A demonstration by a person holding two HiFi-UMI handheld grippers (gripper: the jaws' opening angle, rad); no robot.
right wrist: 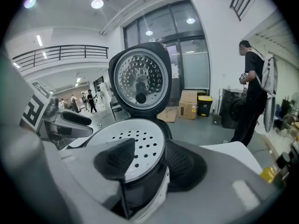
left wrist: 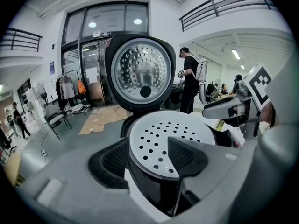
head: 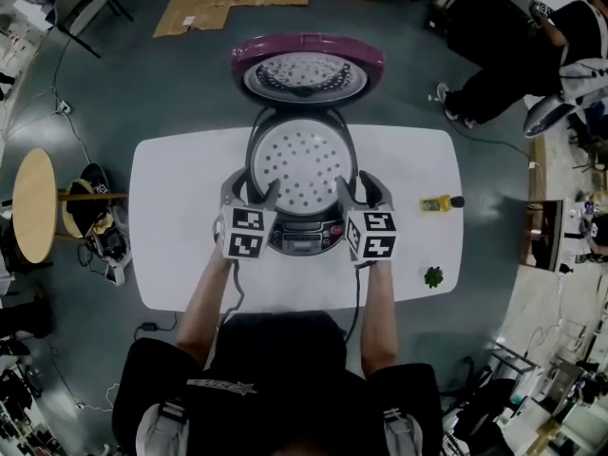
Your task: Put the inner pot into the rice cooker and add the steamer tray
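The left gripper (head: 250, 191) and right gripper (head: 360, 186) hung at the near rim of the rice cooker (head: 304, 237), jaws spread wide either side of it, pinching nothing. The perforated steamer tray (head: 302, 160) sat inside the cooker, its lid (head: 307, 69) open at the far side.

We are looking at the rice cooker (head: 302, 231) sitting midway along the far edge of the white table (head: 180, 255), its maroon lid (head: 307, 69) standing open beyond that edge. The white steamer tray (head: 302, 164), dotted with round holes, is lying flat in the cooker's mouth, a dark rim (head: 255, 155) ringing it; whether that rim is the inner pot we are not managing to tell
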